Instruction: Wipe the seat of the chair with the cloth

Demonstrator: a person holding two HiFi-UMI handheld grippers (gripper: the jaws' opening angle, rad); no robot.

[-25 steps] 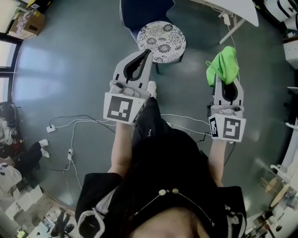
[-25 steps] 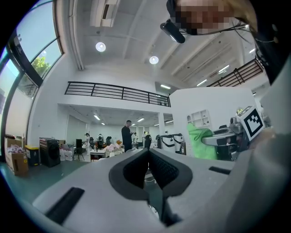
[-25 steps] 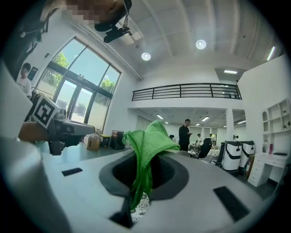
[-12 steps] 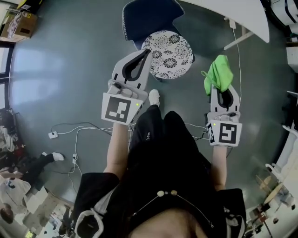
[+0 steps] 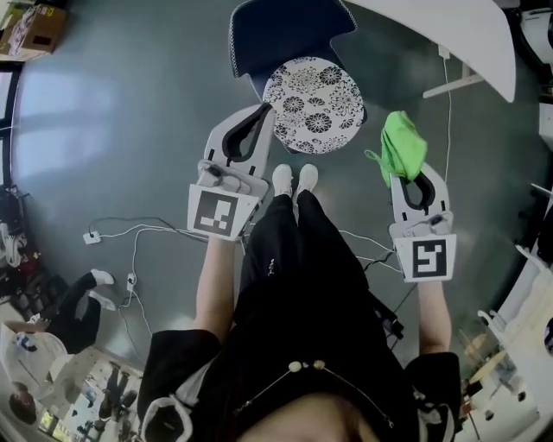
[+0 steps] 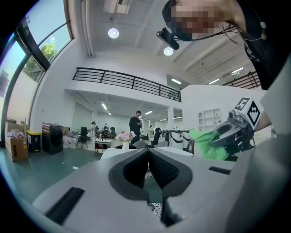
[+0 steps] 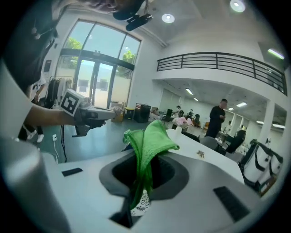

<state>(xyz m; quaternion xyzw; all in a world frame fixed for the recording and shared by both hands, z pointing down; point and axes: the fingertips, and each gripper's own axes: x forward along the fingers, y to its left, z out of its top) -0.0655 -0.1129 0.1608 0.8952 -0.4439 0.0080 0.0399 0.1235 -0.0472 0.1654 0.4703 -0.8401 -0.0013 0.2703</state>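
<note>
Pinched between the shut jaws of the right gripper (image 5: pixel 408 175): a bright green, soft microfibre cloth (image 5: pixel 401 147). Sticks out past the jaw tips as a crumpled bunch, folded over on itself, with one thin corner trailing toward the left. In the right gripper view, runs down through the oval gap behind the tips as a narrow pleated strip, topped by a peaked fold. Held up in the air, to the right of the round chair seat with a white-and-black floral cover (image 5: pixel 313 93). Apart from the seat, not touching it. In the head view, roughly level with the seat's near edge.

Beyond the seat, a dark blue chair back (image 5: pixel 285 30). On the other side, the left gripper (image 5: pixel 263 112), jaws pressed together with nothing between them, tip near the seat's left rim in the head view. Just below the seat, a pair of white shoes (image 5: pixel 294 179) on the grey floor (image 5: pixel 130 112). Past the cloth, the edge of a white table (image 5: pixel 432 22). At the left, loose white cables (image 5: pixel 138 229) across the floor.
</note>
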